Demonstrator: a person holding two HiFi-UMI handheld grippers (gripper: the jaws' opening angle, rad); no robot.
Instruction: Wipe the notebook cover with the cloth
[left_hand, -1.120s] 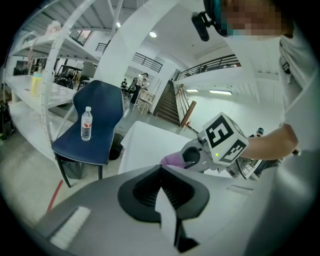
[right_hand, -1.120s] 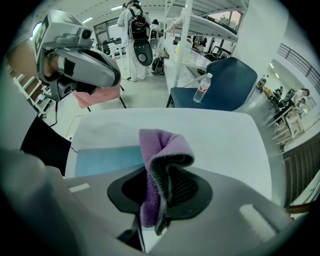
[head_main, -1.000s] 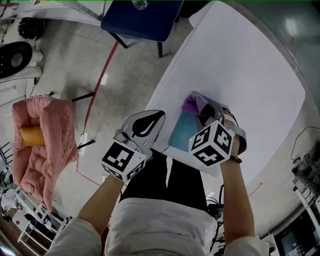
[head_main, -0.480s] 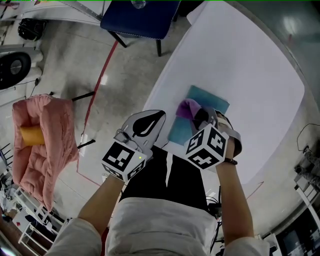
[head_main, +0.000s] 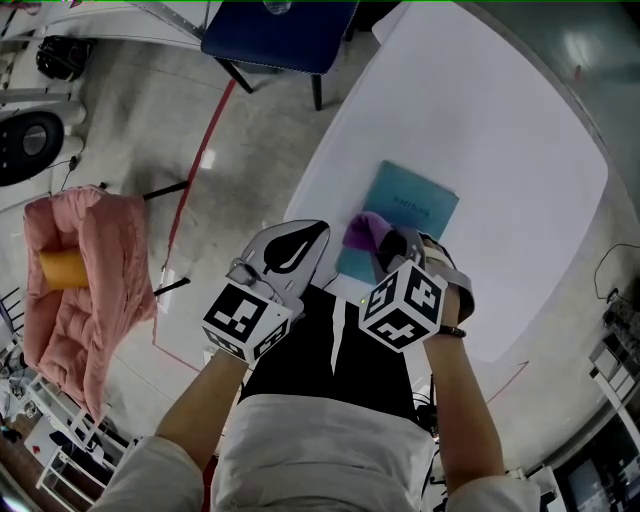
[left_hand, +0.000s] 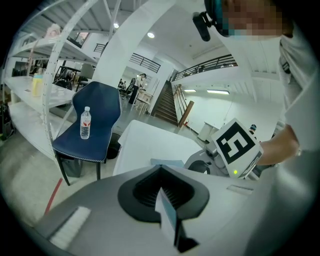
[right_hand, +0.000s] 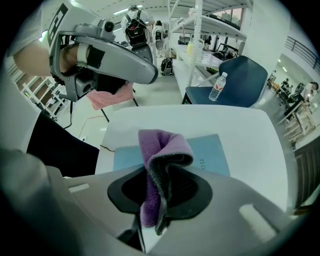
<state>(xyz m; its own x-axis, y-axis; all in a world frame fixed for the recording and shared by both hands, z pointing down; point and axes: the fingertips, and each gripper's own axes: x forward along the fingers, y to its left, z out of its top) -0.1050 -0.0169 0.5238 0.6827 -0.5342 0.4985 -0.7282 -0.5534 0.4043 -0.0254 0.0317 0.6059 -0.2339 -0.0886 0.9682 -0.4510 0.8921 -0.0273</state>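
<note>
The right hand-held gripper (head_main: 385, 245) is clenched on the purple cloth (head_main: 362, 230). In the right gripper view the cloth (right_hand: 160, 150) is pinched between the two jaws, and a folded loop of it stands out in front of them. The teal notebook (head_main: 410, 205) lies flat and closed on the white desk (head_main: 480, 120), not far from the edge nearest to the person. The cloth is over the near left corner of the cover. I cannot tell for sure whether it presses on the cover or hangs just above it.

The left hand-held gripper (head_main: 285, 250) has its jaws together with nothing between them, as the left gripper view shows (left_hand: 167, 220). It is held beside the desk edge, apart from the notebook, so it is not steadying the book.

As for the progress, the first step looks done: the cloth is picked up and brought to the notebook. The wiping itself I judge to be either at one end of a stroke or not yet properly started, because the cloth is only at one corner and most of the cover (right_hand: 210, 150) lies bare beyond it. No dirt or wet trace can be seen on the cover, so the pictures do not tell how much of it is already wiped. What is left, in my judgement, is to draw the cloth across the rest of the cover toward the far side.
</note>
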